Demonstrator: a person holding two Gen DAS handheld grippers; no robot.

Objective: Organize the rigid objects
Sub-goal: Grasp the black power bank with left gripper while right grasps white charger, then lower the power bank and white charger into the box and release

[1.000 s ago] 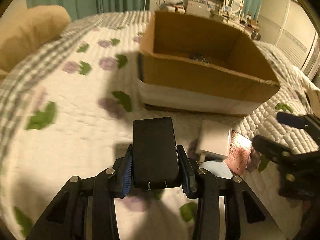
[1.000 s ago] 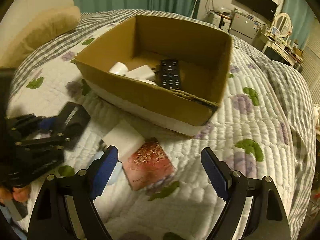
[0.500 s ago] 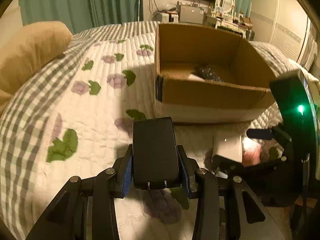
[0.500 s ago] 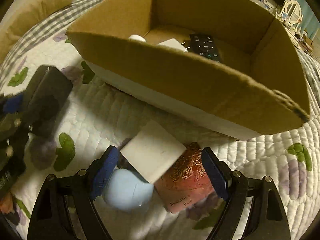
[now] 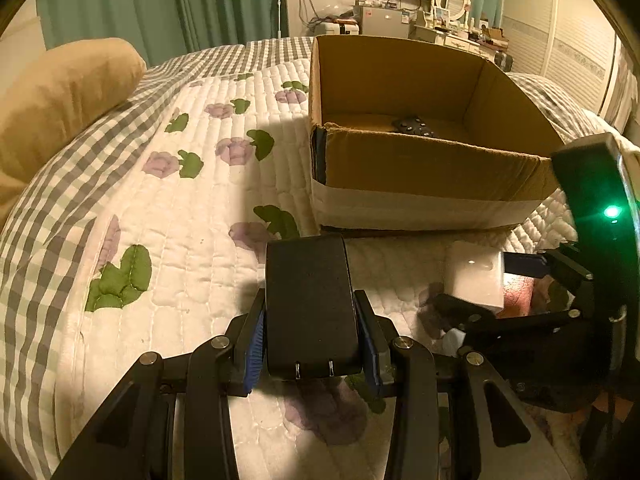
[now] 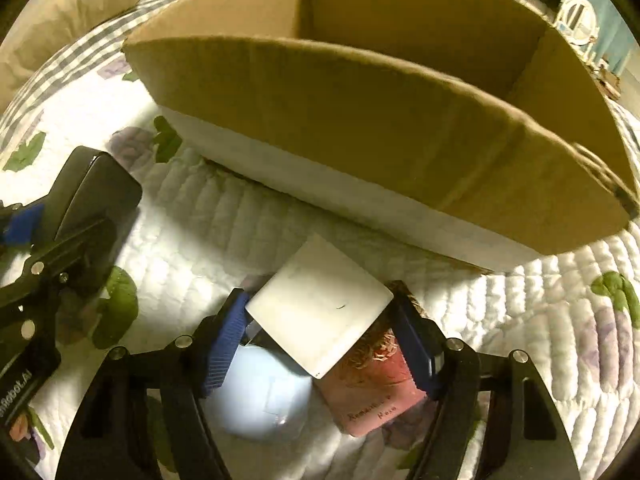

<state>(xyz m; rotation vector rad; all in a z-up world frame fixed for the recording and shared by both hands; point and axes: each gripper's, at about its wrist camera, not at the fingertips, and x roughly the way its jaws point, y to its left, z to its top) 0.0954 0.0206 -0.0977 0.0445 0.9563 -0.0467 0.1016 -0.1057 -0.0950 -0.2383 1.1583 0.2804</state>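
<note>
With a black remote (image 5: 414,126) already in the open brown cardboard box (image 5: 432,168) on the bed, the left gripper (image 5: 312,344) clamps a black rectangular charger block (image 5: 310,304), while the right gripper's (image 6: 320,344) fingers pinch a white square block (image 6: 320,312) above a pale blue round object (image 6: 260,400) and pink patterned card (image 6: 372,392), all unboxed.

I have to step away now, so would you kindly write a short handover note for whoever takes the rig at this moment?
Left gripper: shut on the black charger block, held above the quilt, short of the cardboard box.
Right gripper: pads on both sides of the white square adapter; whether it is fully clamped cannot be told.
Still on the quilt under the adapter: a pale blue round item and a pink packet.
Done: a black remote lies in the box.
Left: box the charger block, the adapter, then likely the blue item and pink packet.
</note>
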